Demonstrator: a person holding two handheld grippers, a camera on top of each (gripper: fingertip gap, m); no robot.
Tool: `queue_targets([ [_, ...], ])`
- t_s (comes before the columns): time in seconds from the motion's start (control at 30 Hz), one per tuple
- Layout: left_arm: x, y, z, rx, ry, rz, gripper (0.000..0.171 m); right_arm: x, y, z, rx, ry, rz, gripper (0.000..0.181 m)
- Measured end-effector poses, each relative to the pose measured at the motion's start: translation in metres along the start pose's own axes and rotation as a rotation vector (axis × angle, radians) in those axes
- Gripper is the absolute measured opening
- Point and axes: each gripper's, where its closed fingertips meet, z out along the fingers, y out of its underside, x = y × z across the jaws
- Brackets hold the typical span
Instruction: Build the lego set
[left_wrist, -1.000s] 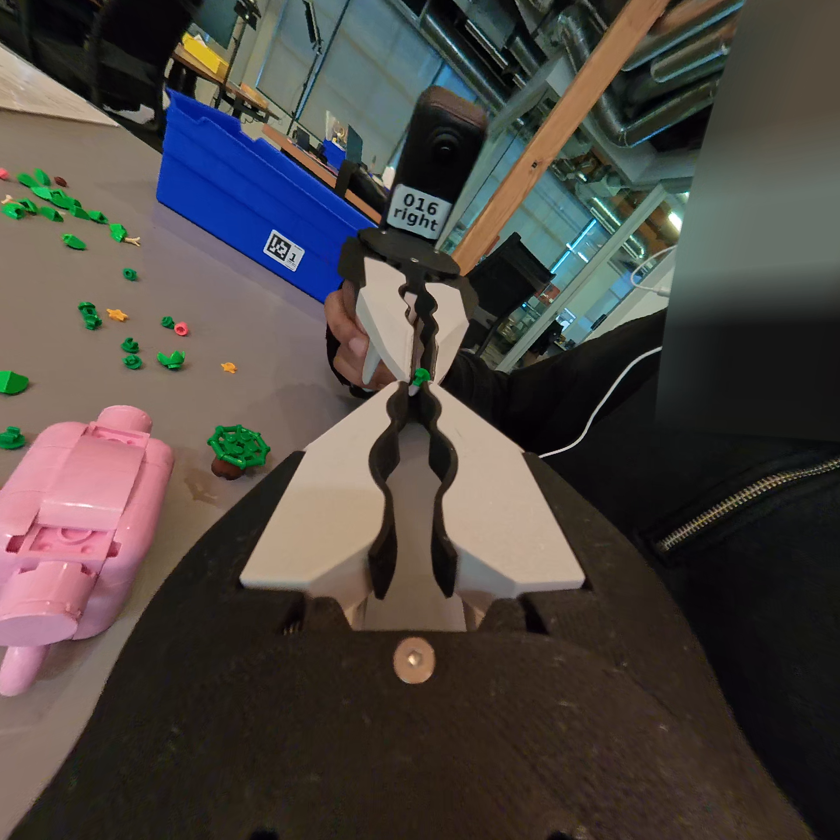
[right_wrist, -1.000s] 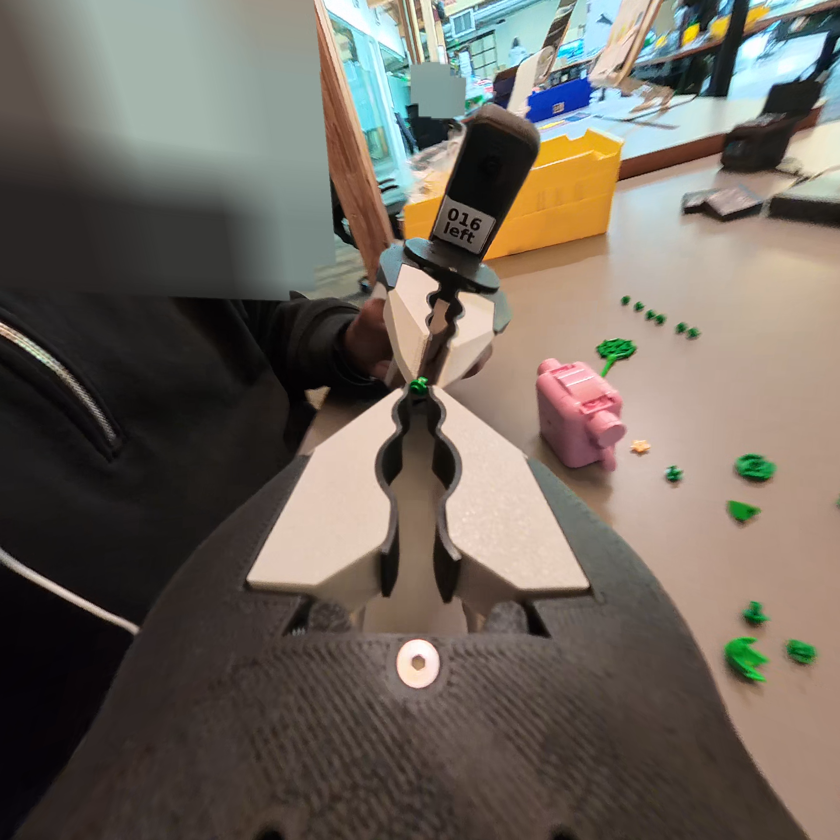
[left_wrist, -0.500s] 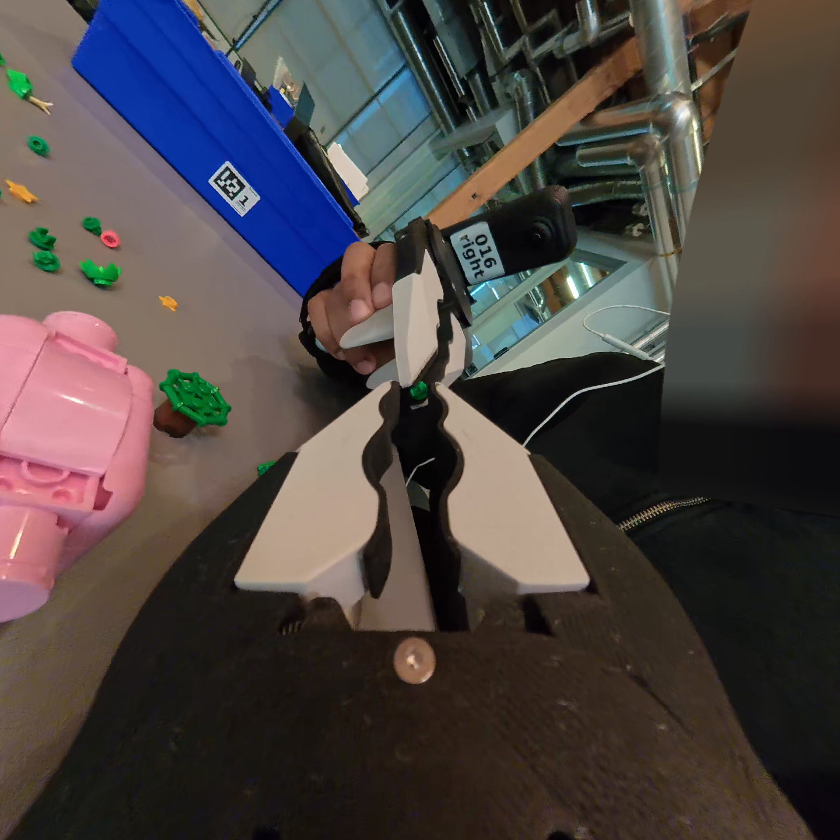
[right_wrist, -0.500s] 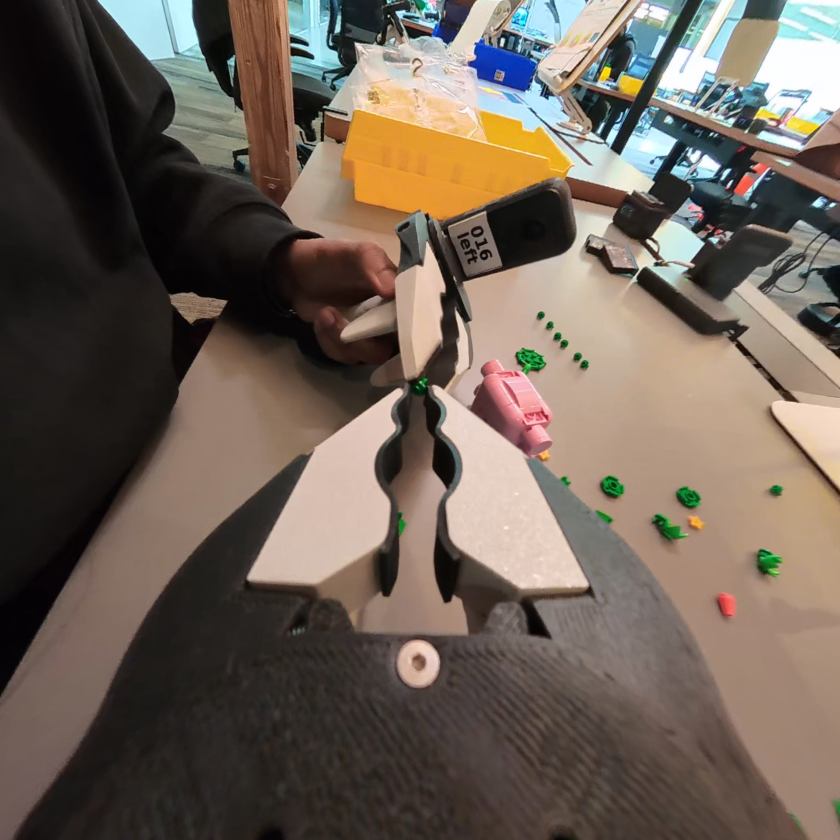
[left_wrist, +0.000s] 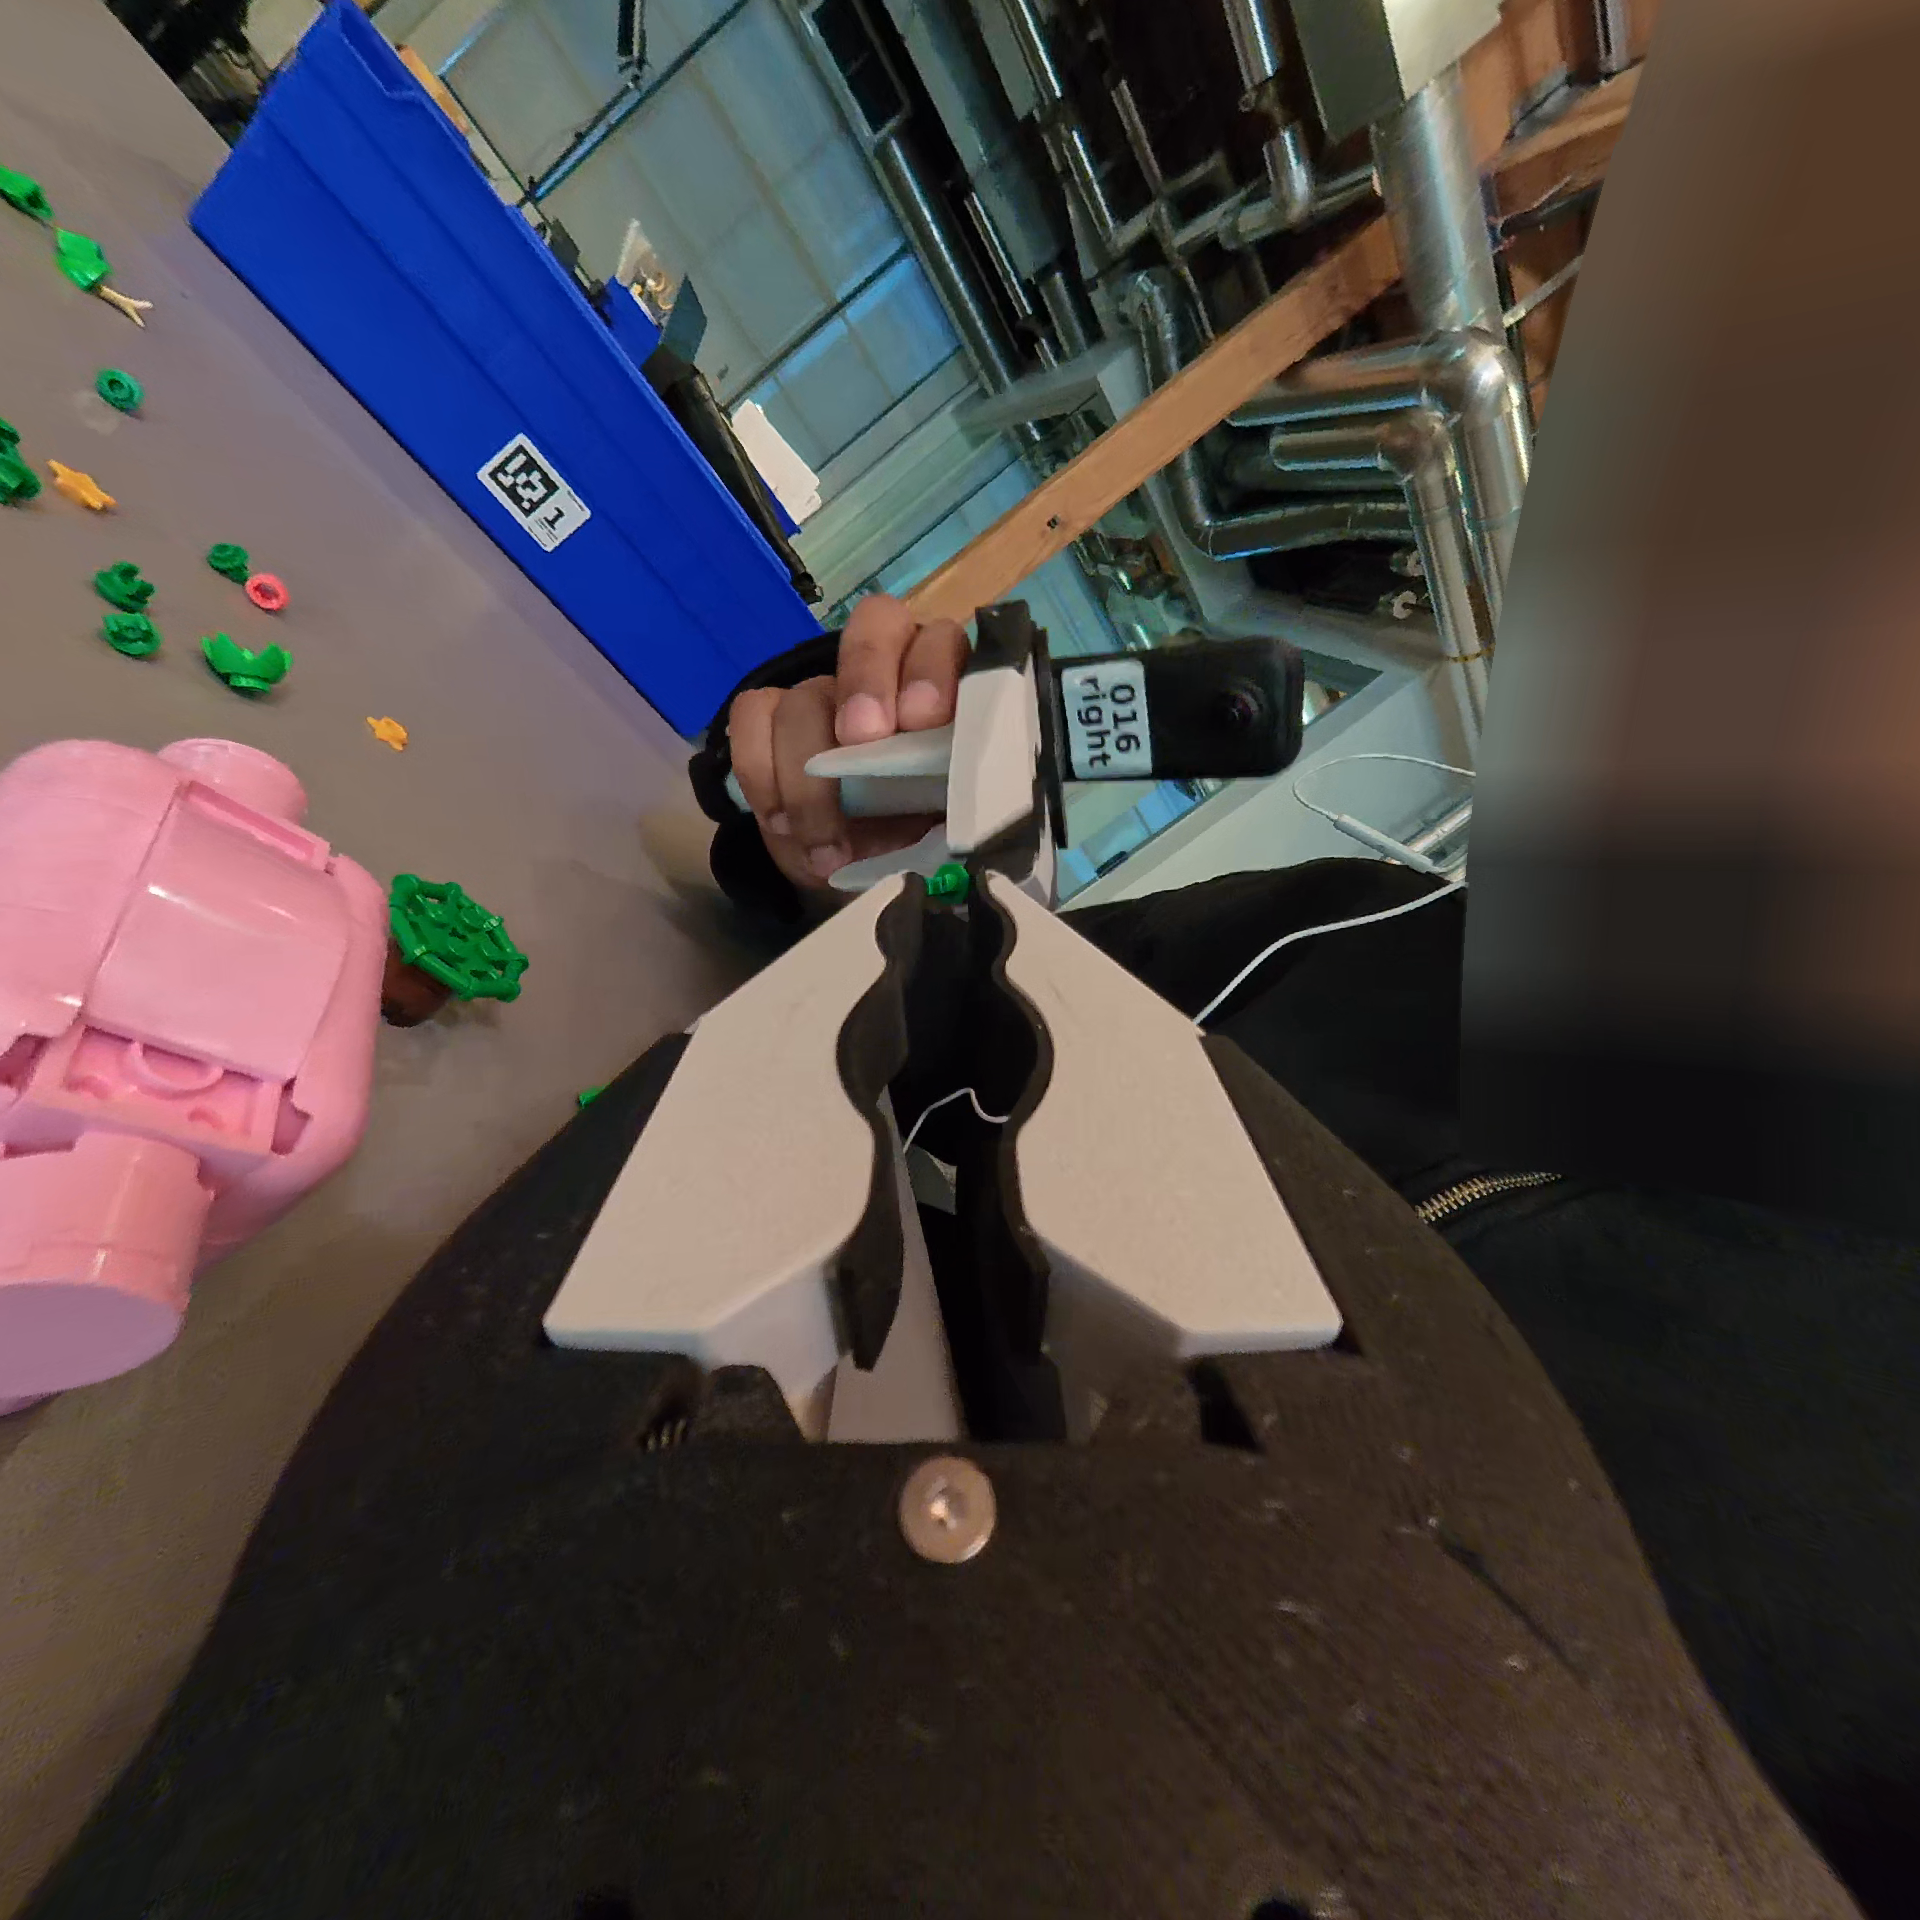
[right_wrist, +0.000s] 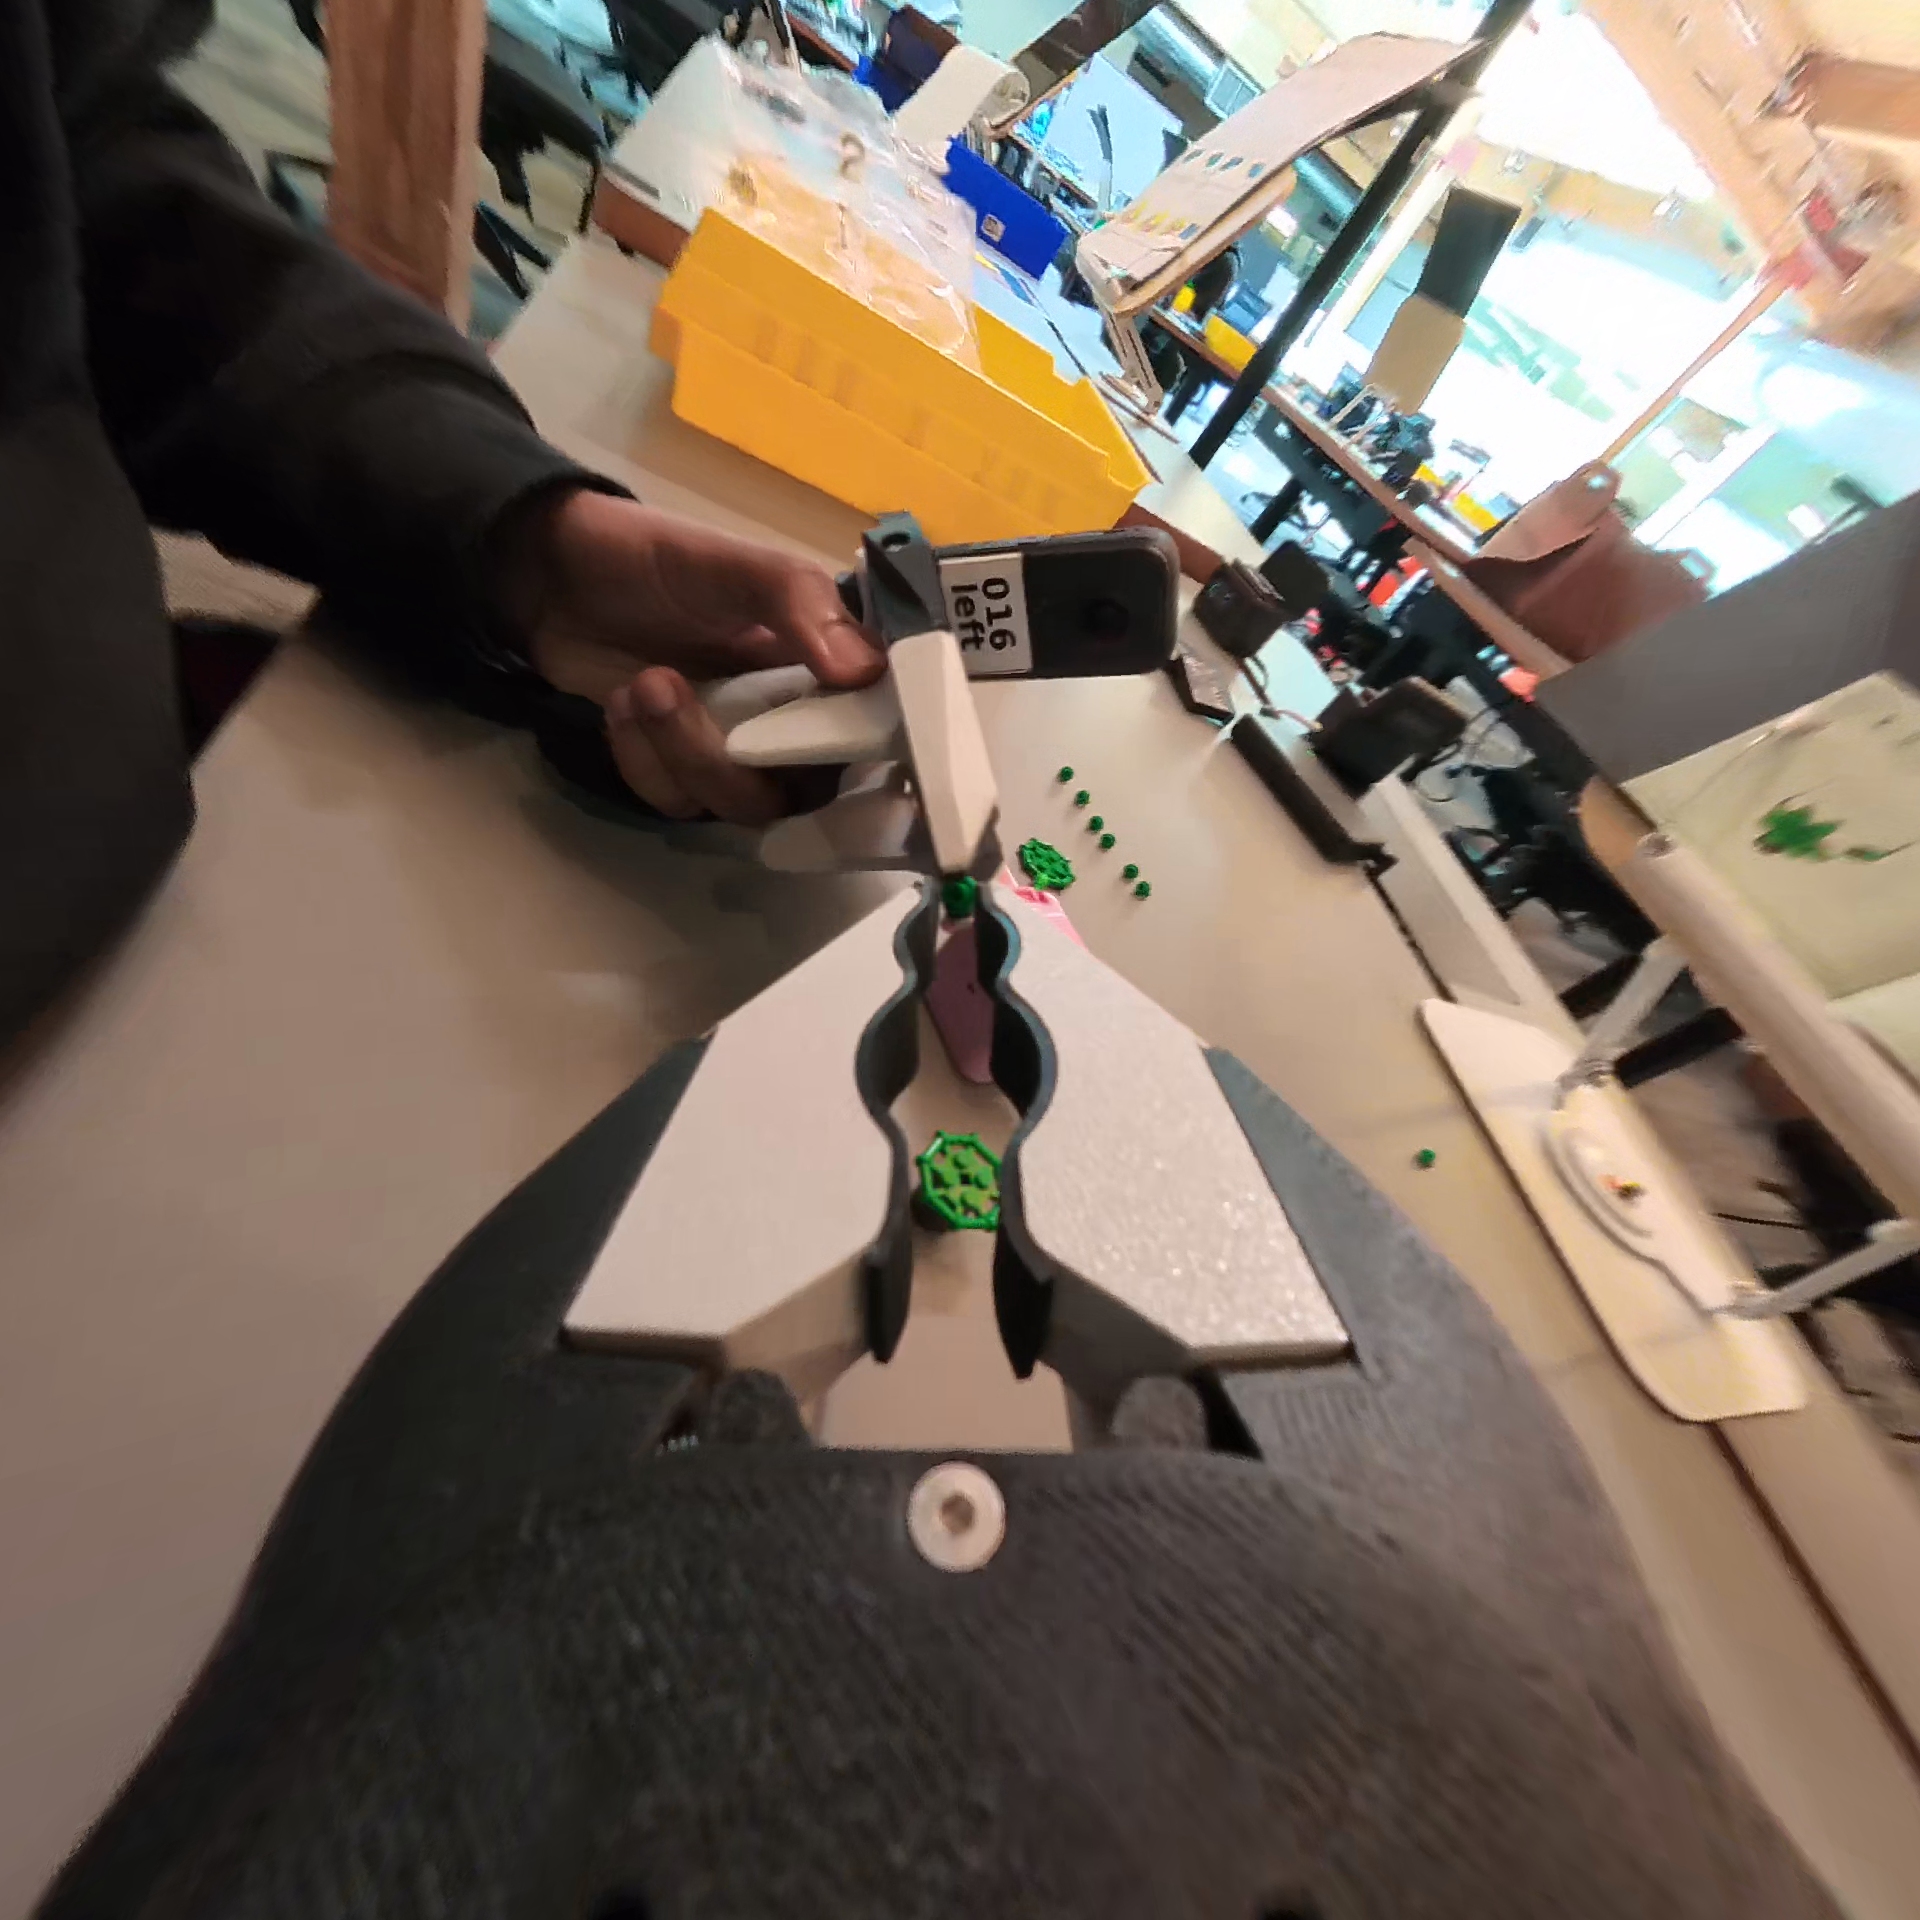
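My left gripper (left_wrist: 943, 891) is shut on a small green lego piece (left_wrist: 945, 883) at its fingertips, held in the air above the table. My right gripper (right_wrist: 961, 902) is shut on a small green piece (right_wrist: 961, 894) too. The two grippers meet tip to tip; I cannot tell whether they hold one piece or two joined ones. Each sees the other turned sideways, held by a hand. A pink lego build (left_wrist: 156, 1039) lies on the table at the left, with a green web-shaped piece on a brown base (left_wrist: 452, 935) beside it.
A blue bin (left_wrist: 468, 343) stands at the back of the grey table, and a yellow bin (right_wrist: 883, 395) at the other end. Loose green, orange and pink bits (left_wrist: 244, 660) lie scattered. A row of green studs (right_wrist: 1101, 831) and a white stand (right_wrist: 1610, 1195) are to the right.
Both grippers have rolled against each other with tips still together on the green piece: the opposite gripper went from upright to lying sideways. Both also moved nearer the pink build.
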Motion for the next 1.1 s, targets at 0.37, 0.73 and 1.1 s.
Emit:
queue_targets([
  [0.37,-0.002,-0.001,0.001,0.006,-0.040,0.035,0.004,0.003,0.002,0.000,-0.026,0.021,0.009,0.001],
  [0.73,-0.002,-0.001,0.001,0.001,-0.051,0.062,0.004,0.006,0.001,-0.001,-0.003,0.011,0.066,0.009],
  [1.1,-0.018,0.026,0.000,-0.228,-0.188,0.199,0.004,-0.023,0.017,-0.001,-0.094,-0.155,-0.037,0.010],
])
